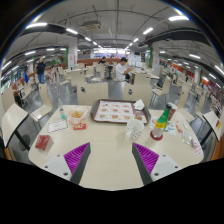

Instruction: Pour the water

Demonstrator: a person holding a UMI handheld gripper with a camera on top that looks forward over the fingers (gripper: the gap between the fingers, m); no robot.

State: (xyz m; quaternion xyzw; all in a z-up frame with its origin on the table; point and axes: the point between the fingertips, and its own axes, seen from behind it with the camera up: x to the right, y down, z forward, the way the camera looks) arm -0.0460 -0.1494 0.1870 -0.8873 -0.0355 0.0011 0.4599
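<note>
My gripper point(111, 160) is open above the near part of a pale table point(105, 145), and nothing sits between its magenta pads point(76, 157). Well beyond the fingers, to the right, a bottle point(160, 122) with green and orange on it stands upright. Just left of it is a small white cup-like container point(135, 128). Both stand on the table, far from the fingertips. I cannot see whether either one holds water.
A dark tray point(113, 110) with several small items lies at the table's far middle. On the left lie a red object point(42, 142), a paper point(58, 126) and a snack pack point(78, 118). Chairs point(20, 140) flank the table. People point(121, 70) sit at desks behind.
</note>
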